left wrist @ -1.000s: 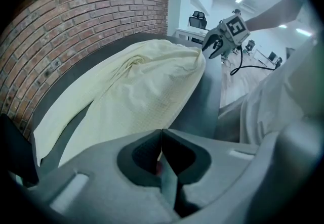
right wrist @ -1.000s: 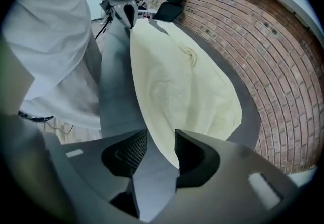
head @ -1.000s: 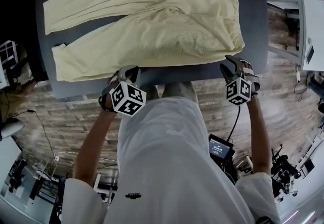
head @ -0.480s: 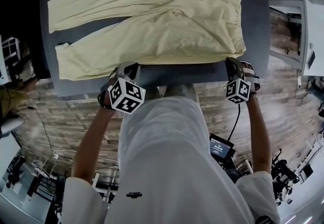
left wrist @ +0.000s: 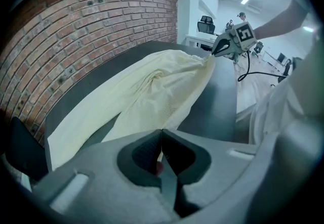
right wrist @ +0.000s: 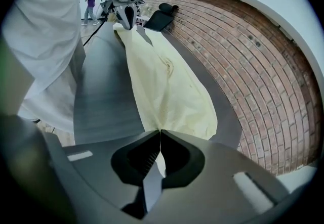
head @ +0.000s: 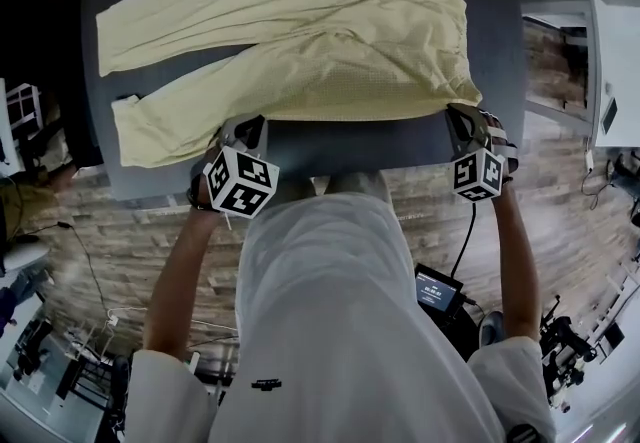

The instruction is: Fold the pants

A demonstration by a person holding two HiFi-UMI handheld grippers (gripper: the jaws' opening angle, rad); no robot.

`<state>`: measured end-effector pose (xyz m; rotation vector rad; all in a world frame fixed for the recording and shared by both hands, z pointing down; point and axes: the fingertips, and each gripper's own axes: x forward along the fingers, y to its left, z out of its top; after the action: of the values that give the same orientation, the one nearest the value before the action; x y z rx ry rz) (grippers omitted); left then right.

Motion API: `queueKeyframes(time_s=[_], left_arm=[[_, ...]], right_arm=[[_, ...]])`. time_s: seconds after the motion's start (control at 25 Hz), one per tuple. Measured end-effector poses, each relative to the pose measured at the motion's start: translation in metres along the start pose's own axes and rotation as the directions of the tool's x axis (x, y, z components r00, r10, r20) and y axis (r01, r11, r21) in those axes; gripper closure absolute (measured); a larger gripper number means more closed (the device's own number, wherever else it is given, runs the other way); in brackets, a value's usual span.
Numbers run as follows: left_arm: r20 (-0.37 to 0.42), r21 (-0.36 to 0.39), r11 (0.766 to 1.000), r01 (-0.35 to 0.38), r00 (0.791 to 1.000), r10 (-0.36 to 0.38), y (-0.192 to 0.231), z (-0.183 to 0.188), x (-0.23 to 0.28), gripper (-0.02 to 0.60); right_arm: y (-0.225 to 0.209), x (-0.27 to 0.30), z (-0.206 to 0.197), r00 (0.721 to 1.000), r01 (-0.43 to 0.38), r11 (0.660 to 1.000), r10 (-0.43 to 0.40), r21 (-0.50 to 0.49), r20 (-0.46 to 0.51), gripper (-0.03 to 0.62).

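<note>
Head view: I have my left claw [head: 245, 126] and right claw [head: 462, 116] on the near edge of the pale yellow pants [head: 330, 41], which lie spread on the dark desk [head: 360, 143] beyond both claws.

Left gripper view: the left claw [left wrist: 162, 131] is pressed together on the fabric, and the pants stretch ahead toward the right claw.

Right gripper view: the right claw [right wrist: 160, 132] pinches the pants' edge too, and the cloth runs ahead toward the left claw.

We see the pants [head: 330, 61] as soft matt cloth with a fine dimpled weave; our surface [head: 380, 143] looks smooth and matt; the wall [left wrist: 76, 31] is rough brick.
</note>
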<state>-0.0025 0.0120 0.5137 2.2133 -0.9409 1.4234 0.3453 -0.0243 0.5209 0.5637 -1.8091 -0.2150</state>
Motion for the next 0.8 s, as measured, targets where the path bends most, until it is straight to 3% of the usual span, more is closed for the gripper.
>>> queueKeyframes(time_s=[0.28,0.8], left_arm=[[0.031,0.007,0.998,-0.061,0.998,0.061,0.034,0.022,-0.013,0.577],[0.063,0.056,0.989,-0.136,0.989,0.132,0.085,0.07,-0.021,0.576]], right_arm=[[-0.028,-0.007,0.019,0.999,0.007,1.0,-0.007,-0.024,0.033,0.585],[-0.083,-0.009,0.041,0.997,-0.023,0.999,0.021,0.024,0.073,0.585]])
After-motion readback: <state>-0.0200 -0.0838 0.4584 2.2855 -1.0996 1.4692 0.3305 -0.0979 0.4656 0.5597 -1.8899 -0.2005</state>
